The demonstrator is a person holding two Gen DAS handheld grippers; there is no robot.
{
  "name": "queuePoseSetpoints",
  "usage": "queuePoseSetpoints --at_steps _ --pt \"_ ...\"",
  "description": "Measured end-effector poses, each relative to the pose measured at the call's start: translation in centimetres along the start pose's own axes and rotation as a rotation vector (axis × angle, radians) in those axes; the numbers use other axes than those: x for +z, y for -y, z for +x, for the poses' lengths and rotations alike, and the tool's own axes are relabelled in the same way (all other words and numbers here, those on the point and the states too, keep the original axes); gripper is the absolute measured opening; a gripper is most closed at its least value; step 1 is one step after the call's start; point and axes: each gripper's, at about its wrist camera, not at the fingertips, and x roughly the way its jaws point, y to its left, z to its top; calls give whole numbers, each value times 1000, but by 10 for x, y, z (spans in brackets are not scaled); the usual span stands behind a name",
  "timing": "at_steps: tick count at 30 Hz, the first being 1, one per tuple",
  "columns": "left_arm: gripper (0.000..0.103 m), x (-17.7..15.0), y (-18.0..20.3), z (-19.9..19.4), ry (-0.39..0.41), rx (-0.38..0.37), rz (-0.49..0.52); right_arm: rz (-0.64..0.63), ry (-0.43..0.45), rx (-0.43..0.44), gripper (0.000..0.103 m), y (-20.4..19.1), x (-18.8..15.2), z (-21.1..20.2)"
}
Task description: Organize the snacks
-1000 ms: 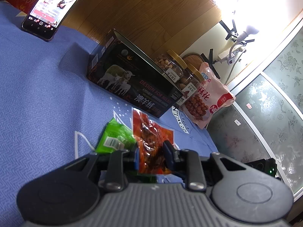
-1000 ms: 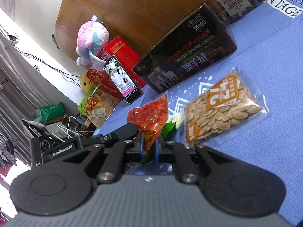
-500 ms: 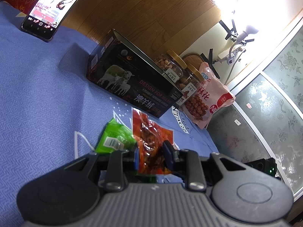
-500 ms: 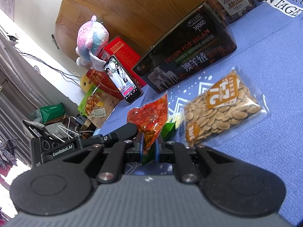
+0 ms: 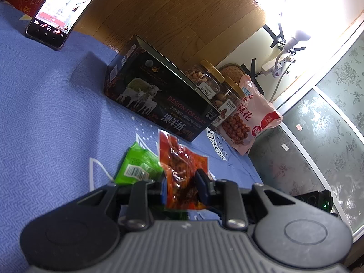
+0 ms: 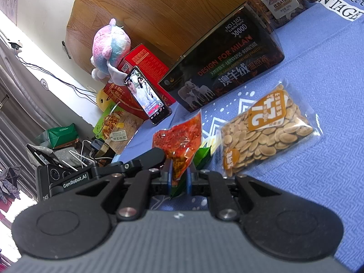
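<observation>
A red spicy snack packet (image 5: 179,168) stands upright between the pads of my left gripper (image 5: 182,182), which is shut on its lower part. In the right wrist view my right gripper (image 6: 178,173) is shut on the lower edge of the same red packet (image 6: 179,138). The left gripper's finger (image 6: 150,157) comes in from the left against that packet. A green packet (image 5: 138,166) lies on the blue cloth (image 5: 45,118) just left of and under the red one. A bag of pumpkin seeds (image 6: 264,132) lies flat on the cloth to the right.
A black box (image 5: 159,100) printed with sheep stands behind the packets. Two nut jars (image 5: 204,79) and a pink snack bag (image 5: 248,113) are at its right end. A phone (image 6: 145,95) leans on red boxes (image 6: 145,66) beside a plush toy (image 6: 109,45). The cloth's right edge drops off beside a glass door (image 5: 318,136).
</observation>
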Motion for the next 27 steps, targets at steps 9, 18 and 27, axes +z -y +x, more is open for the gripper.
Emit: queuePoseSetpoints --at_steps 9,18,27 --pt "25 8 5 -6 19 -36 -19 -47 46 26 16 -9 5 -7" --pt "29 95 41 29 57 -28 117 -163 162 2 16 -29 86 8" --pt "41 147 32 93 57 195 174 -326 190 -278 47 -19 140 75"
